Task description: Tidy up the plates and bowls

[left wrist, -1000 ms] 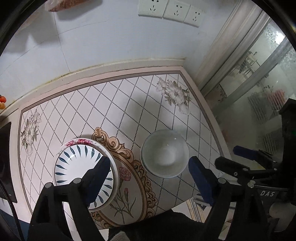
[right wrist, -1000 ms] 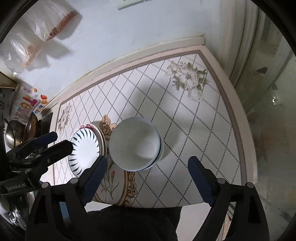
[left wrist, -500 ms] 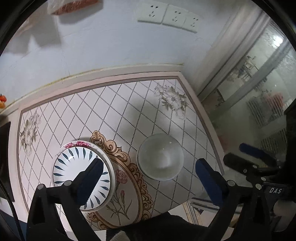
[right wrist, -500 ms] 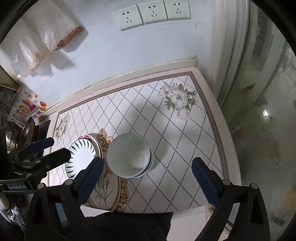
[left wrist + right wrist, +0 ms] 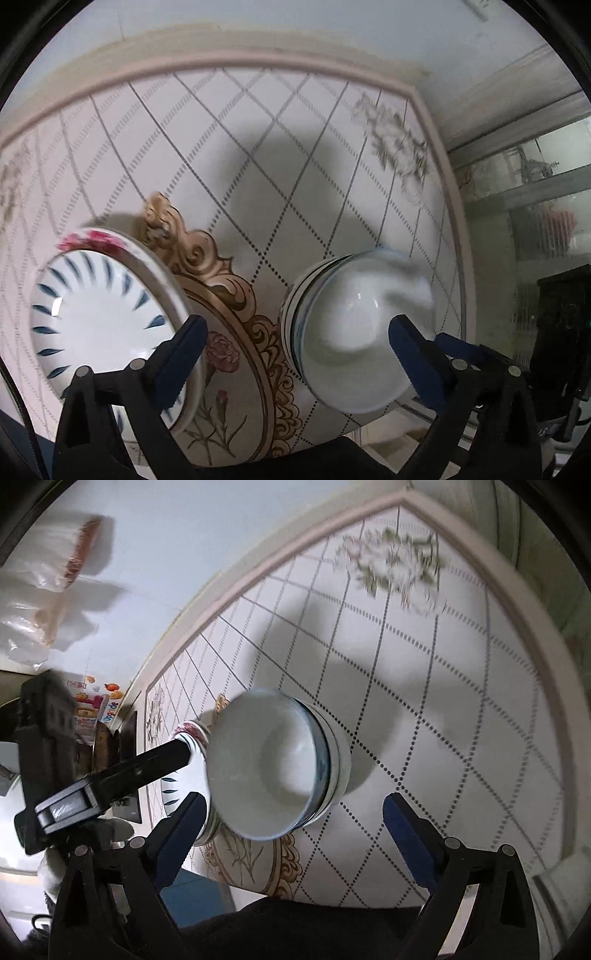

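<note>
Bowls (image 5: pixel 354 332) are sitting stacked on the patterned counter (image 5: pixel 258 147), beside the blue-leaf plate (image 5: pixel 99 317). I am holding my left hand-held gripper (image 5: pixel 295 347) and right hand-held gripper (image 5: pixel 295 823) spread wide above them, both gripping nothing.

Stacked white bowls (image 5: pixel 354 332) upright, blue-leaf plates (image 5: pixel 99 317) beside — apart

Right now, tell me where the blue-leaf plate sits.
The blue-leaf plate lies low on the left of the left wrist view, stacked on a rose-rimmed plate, left of the bowl stack across the tablecloth's gold medallion.
</note>
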